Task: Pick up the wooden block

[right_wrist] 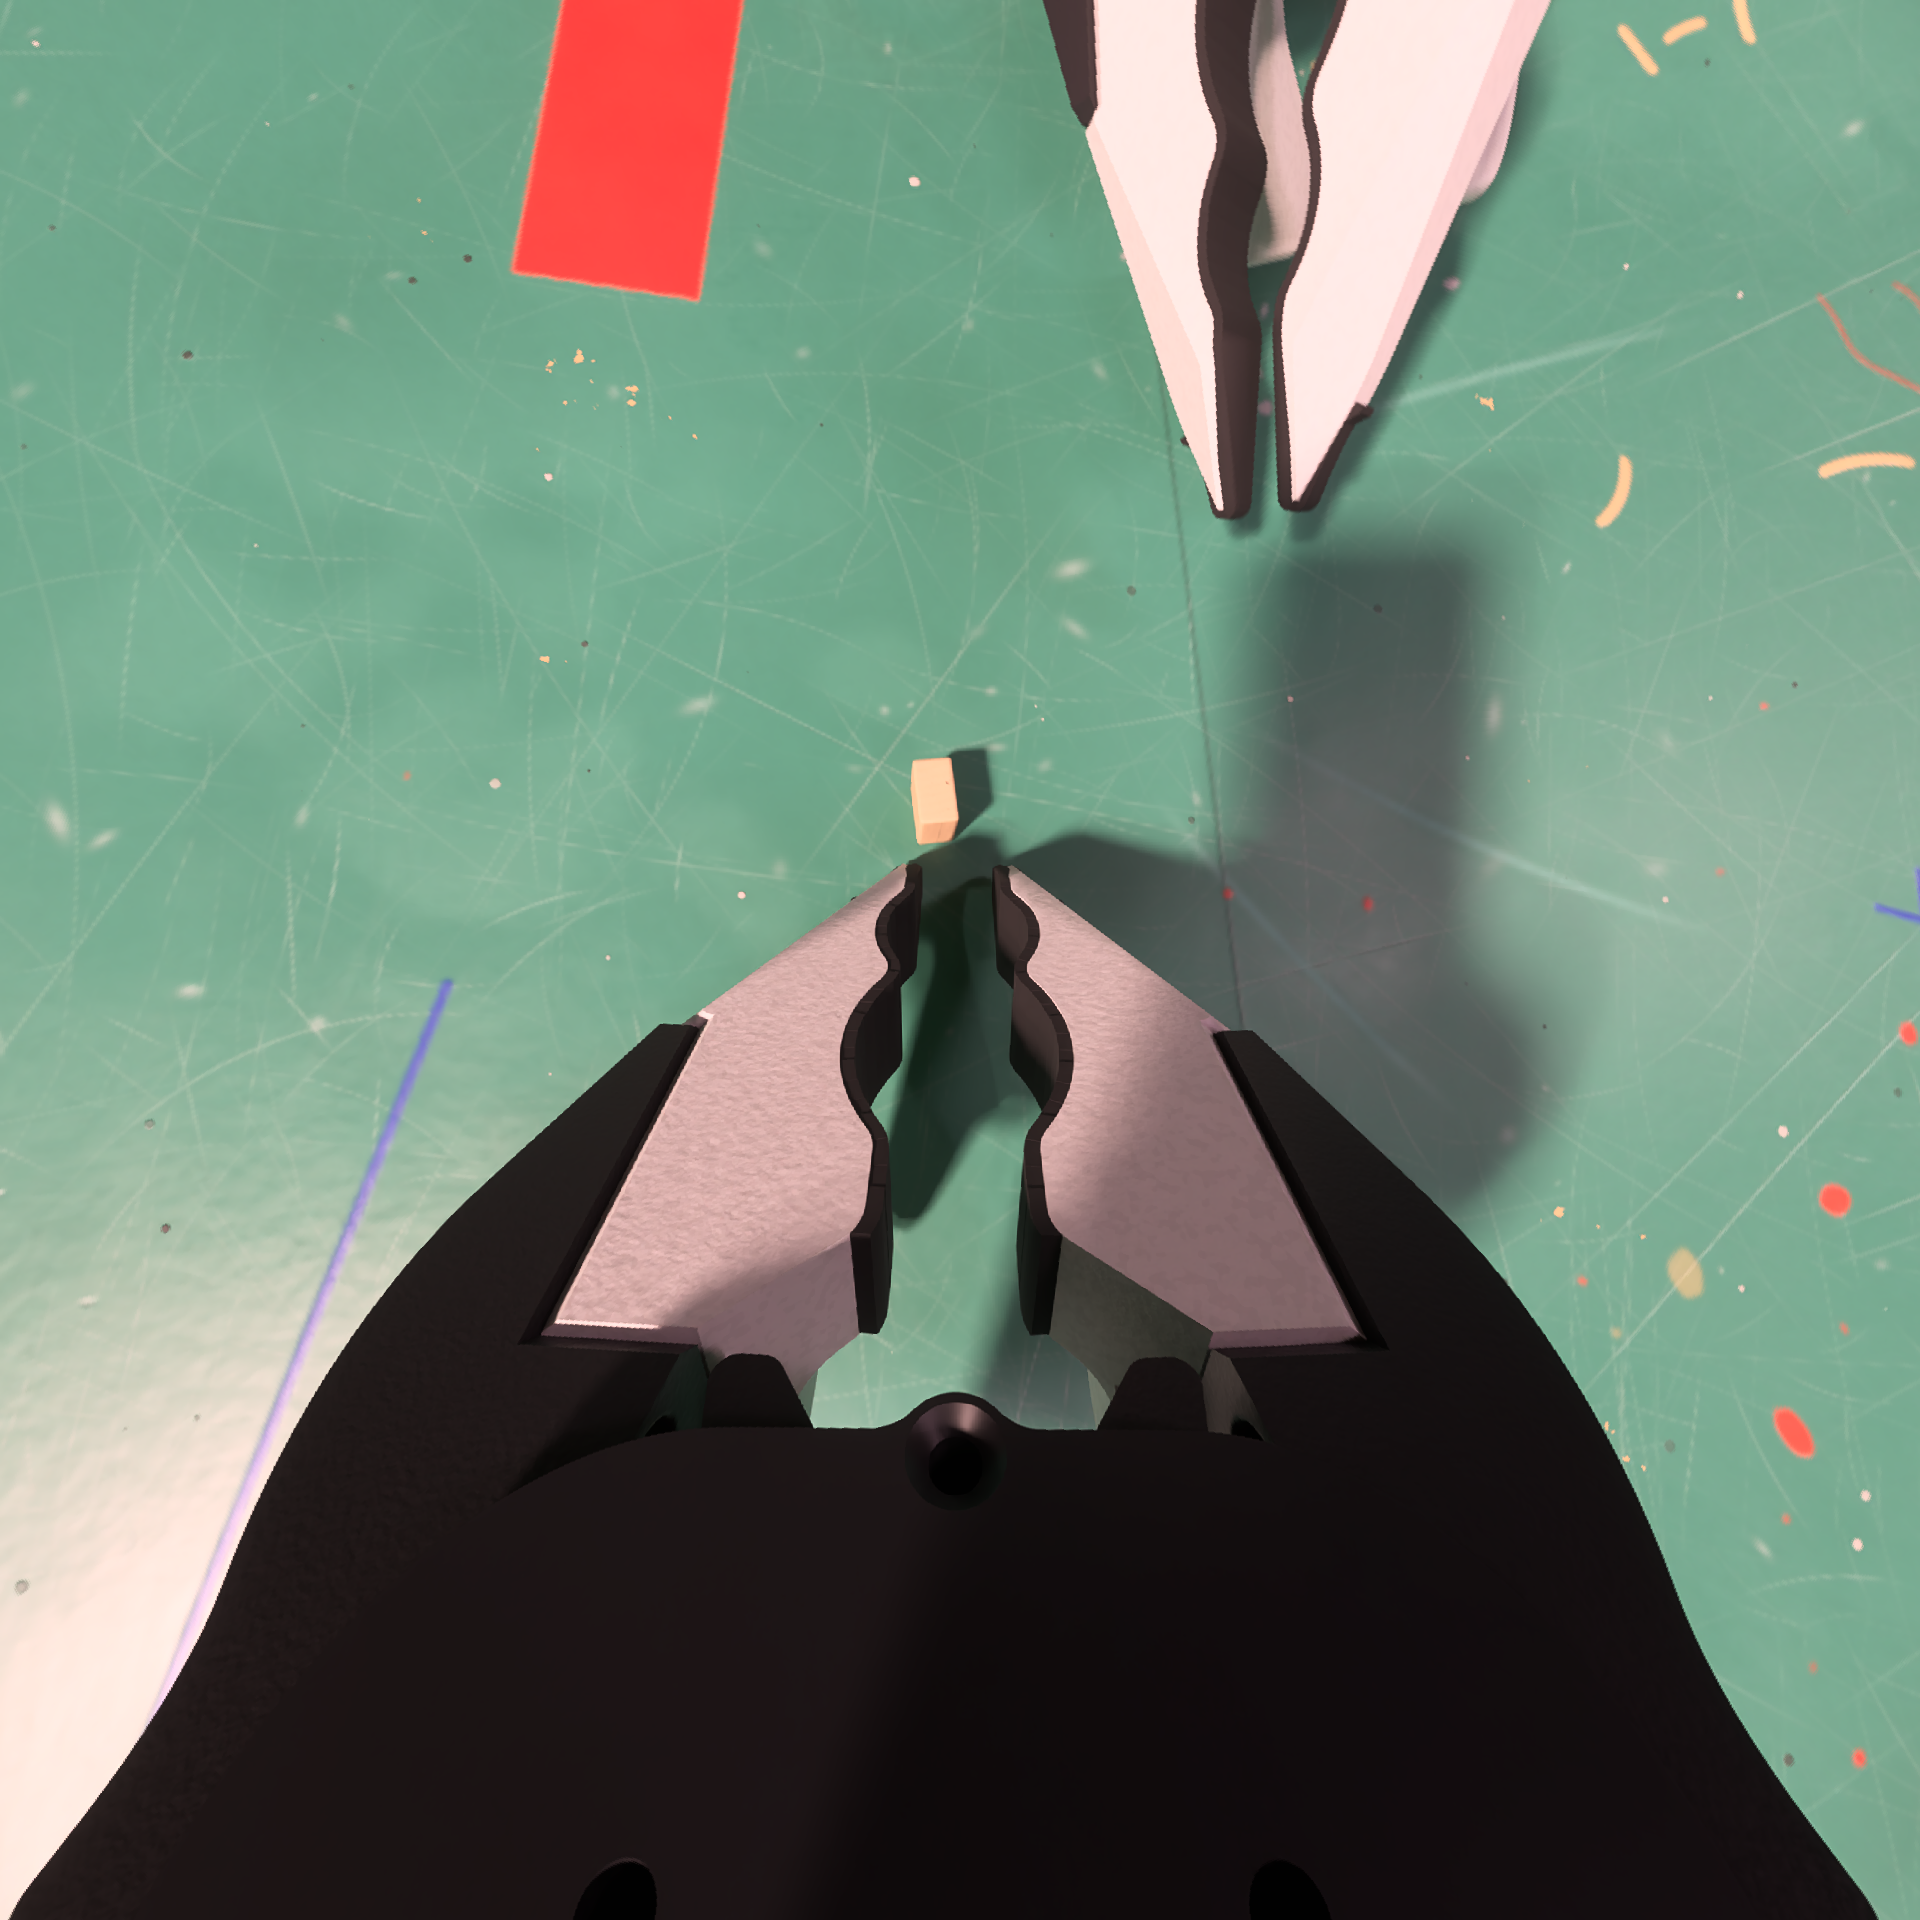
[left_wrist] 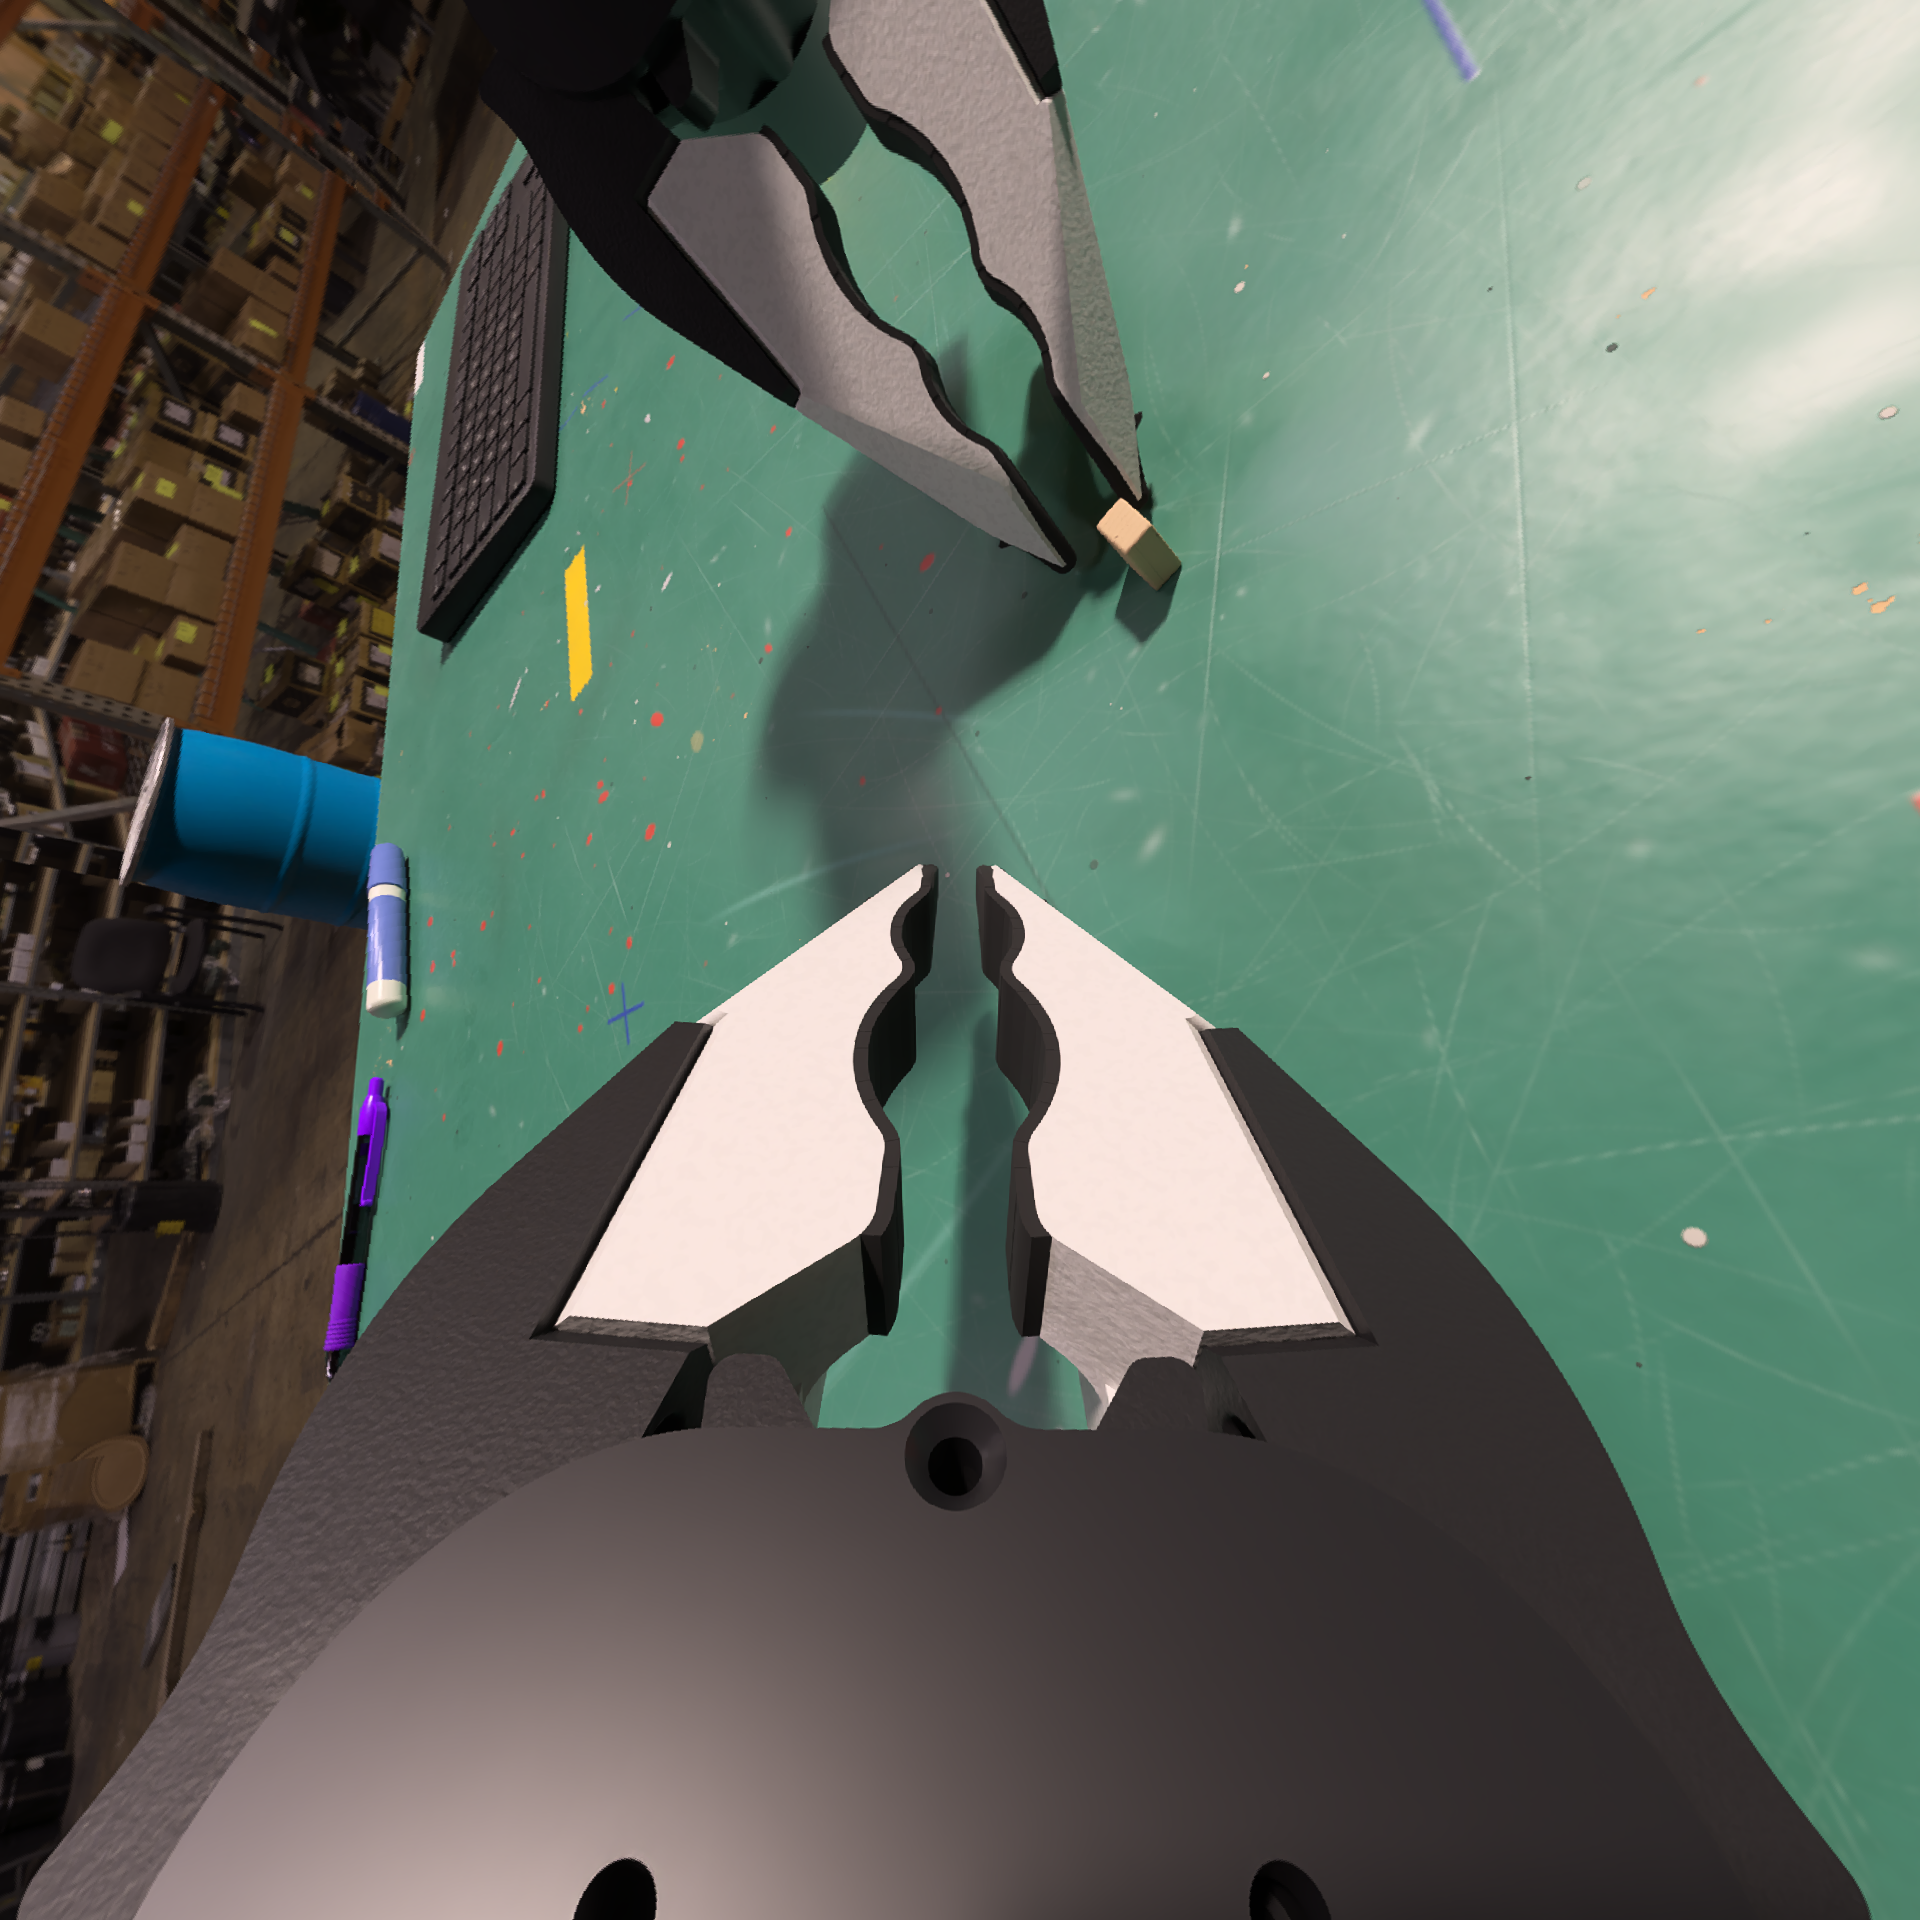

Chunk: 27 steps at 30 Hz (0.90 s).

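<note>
The unmarked wooden block [right_wrist: 933, 798] lies on the green bench [right_wrist: 416, 623] just beyond the right gripper [right_wrist: 957, 871], jaws slightly apart; left gripper [left_wrist: 957, 871] jaws nearly together, empty.

Nothing readable is showing in either view. The keyboard [left_wrist: 497, 416] lying on the counter [left_wrist: 1455, 831] is too blurred for its key legends to be made out, and the pale tags on the warehouse boxes [left_wrist: 156, 499] behind are showing only as smudges.

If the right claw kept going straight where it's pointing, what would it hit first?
Probably the small tan wooden block, lying just past the right claw, slightly toward its left finger. Depth is unclear; it may meet the green mat instead.
</note>
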Each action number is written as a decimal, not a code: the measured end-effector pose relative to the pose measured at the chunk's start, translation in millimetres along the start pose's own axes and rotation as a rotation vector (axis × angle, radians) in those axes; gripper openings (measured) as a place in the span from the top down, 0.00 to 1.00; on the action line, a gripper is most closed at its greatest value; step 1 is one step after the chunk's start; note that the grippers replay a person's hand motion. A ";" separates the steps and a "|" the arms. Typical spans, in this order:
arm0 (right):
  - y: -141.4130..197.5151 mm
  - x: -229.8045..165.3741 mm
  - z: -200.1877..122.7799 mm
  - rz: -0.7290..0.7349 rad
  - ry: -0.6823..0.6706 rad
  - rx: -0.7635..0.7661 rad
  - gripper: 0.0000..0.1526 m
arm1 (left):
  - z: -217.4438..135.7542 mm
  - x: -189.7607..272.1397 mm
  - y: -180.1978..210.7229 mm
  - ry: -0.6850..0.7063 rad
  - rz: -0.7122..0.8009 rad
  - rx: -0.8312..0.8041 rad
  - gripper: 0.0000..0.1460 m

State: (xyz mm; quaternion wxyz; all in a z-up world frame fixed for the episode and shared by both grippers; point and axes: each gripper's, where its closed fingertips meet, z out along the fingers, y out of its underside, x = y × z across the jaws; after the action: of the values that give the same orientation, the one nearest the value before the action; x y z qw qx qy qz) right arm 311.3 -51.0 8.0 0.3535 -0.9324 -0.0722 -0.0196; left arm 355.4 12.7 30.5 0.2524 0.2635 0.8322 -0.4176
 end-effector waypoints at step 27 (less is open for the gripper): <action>-14.5 -4.4 12.4 -0.116 -0.091 0.042 0.95 | -2.7 -1.5 -2.9 -0.010 0.022 -0.003 0.95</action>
State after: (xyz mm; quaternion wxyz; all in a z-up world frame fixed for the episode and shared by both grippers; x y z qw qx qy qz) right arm 304.6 -32.6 7.9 0.3677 -0.9190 -0.1425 0.0038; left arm 354.1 13.1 34.5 0.2615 0.2699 0.8285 -0.4152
